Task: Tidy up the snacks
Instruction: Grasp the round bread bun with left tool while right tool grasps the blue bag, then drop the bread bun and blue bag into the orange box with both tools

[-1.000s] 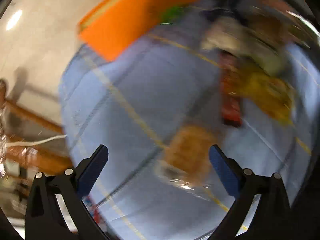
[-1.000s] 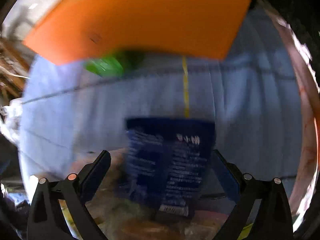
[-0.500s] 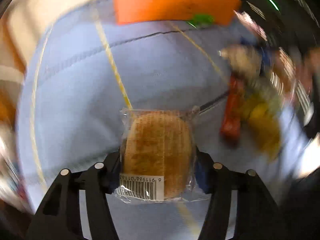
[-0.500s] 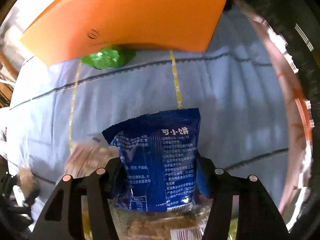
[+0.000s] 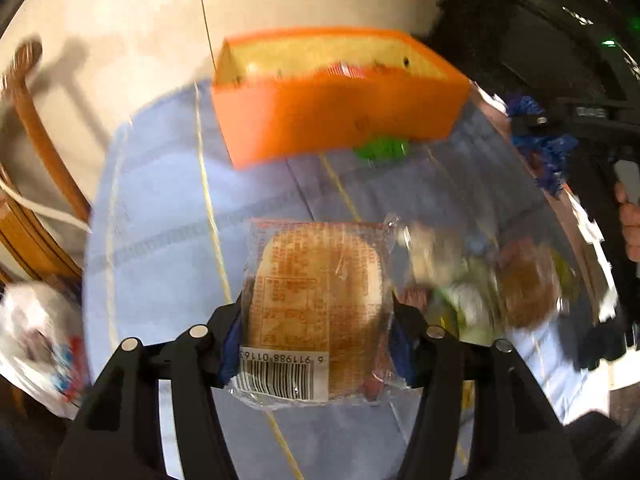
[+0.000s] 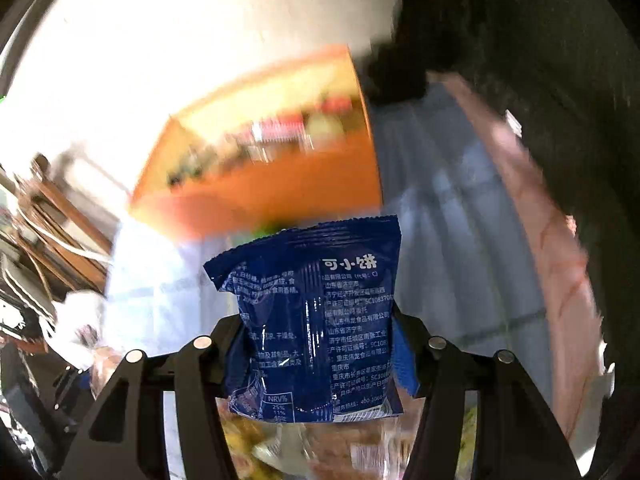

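Note:
My left gripper (image 5: 316, 344) is shut on a clear-wrapped brown cake packet (image 5: 316, 304) with a barcode, held above the blue cloth (image 5: 160, 216). My right gripper (image 6: 316, 352) is shut on a dark blue snack packet (image 6: 316, 312) with white print, lifted off the table. An orange box (image 5: 340, 120) stands at the far side of the cloth, open at the top with some snacks inside; it also shows blurred in the right wrist view (image 6: 264, 168). A green packet (image 5: 382, 148) lies at the box's foot.
A heap of loose snacks (image 5: 500, 280) lies on the cloth to the right in the left wrist view. A wooden chair (image 5: 36, 140) and a white plastic bag (image 5: 36, 344) are at the left. Dark equipment (image 5: 560, 40) stands at the back right.
Both grippers closed on their packets and lifted them; the views now tilt up, showing the orange box's open top and the wall behind.

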A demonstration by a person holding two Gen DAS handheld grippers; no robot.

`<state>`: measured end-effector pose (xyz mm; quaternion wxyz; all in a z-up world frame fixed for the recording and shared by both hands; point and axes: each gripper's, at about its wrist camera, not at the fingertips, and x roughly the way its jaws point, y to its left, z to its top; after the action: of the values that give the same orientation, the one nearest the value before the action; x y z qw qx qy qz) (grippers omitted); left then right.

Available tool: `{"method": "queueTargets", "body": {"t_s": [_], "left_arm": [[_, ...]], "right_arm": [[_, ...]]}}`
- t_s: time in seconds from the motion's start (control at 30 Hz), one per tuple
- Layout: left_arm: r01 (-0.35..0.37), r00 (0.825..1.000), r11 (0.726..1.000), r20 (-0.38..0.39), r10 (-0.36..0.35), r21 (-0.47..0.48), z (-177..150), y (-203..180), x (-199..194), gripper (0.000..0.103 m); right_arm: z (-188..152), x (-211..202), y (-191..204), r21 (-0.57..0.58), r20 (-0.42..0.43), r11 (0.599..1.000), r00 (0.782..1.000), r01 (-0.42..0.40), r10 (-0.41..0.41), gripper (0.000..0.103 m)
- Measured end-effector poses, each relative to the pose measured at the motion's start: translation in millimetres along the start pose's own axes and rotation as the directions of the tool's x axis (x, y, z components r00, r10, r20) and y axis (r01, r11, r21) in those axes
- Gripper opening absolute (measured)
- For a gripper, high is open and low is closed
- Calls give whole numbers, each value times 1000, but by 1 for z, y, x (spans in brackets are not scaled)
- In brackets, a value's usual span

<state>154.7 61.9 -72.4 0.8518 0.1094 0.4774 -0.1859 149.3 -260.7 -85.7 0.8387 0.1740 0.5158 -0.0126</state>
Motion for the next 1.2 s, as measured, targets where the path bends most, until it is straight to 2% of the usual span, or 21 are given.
{"method": "queueTargets", "body": {"t_s": [0.07,0.17,0.27,0.3,0.43,0.57,0.6,0.63,0.67,0.7,0.73,0.77,0.83,0.9,0.97,1.0,1.07,1.1,1.13,1.17,1.2], "left_arm": [[-66,996,997,65,68,-30,34,14,-19,58],[-118,985,986,109,131,-115,90,30,-22,58],[-71,992,976,86,90,-205,137,41,-11,57],[-101,991,969,61,117,-226,158,44,-5,57],[-139,987,964,46,153,-225,207,44,9,57],[-125,990,968,38,136,-216,233,44,22,57],[-117,991,969,42,129,-216,239,44,26,58],[-122,990,969,46,135,-216,241,43,28,68],[-143,986,967,49,157,-211,246,45,28,99],[-187,979,962,49,200,-199,249,45,32,98],[-210,974,959,47,223,-191,249,44,30,99],[-209,974,961,50,221,-180,249,43,28,99],[-173,981,976,66,182,-129,237,37,26,99],[-174,982,983,59,177,-64,211,25,24,99],[-149,988,989,37,148,25,167,7,24,99],[-109,994,990,29,107,93,135,-6,23,99],[-140,989,974,64,130,181,90,-19,19,99],[-215,973,942,136,185,258,52,-29,18,99],[-237,968,926,151,200,293,29,-32,21,99],[-233,971,918,131,201,321,11,-36,25,99],[-164,986,922,52,156,350,-12,-40,36,99]], "right_arm": [[25,-16,2,-15,50,999,998,-41,41,59],[71,-28,11,-29,91,998,994,-58,61,59],[116,-25,12,-20,66,1000,998,-11,12,59],[133,-19,14,-18,43,1000,999,-16,16,59],[174,-6,21,-20,28,1000,1000,7,-6,59],[196,8,32,-22,5,1000,1000,6,-5,59],[202,13,35,-21,10,1000,1000,2,-2,63],[207,17,36,-2,19,1000,1000,-21,21,69],[211,23,36,8,26,999,999,-40,40,94],[212,26,36,9,31,999,999,-30,30,99],[213,25,35,12,63,1000,998,7,-8,99],[212,23,33,12,83,1000,997,9,-10,99],[203,24,29,4,76,1000,997,-3,3,99],[185,31,26,13,11,1000,1000,-23,23,99],[150,46,22,18,-83,999,996,-41,42,99],[132,54,23,12,-120,999,991,-51,52,99],[91,70,29,-19,-159,998,986,-63,59,99],[75,76,32,-38,-155,998,987,-57,51,99],[59,83,36,-52,-141,998,989,-40,32,99],[45,92,40,-60,-136,998,991,-18,10,99],[33,104,43,-55,-140,998,990,5,-13,99]]}}
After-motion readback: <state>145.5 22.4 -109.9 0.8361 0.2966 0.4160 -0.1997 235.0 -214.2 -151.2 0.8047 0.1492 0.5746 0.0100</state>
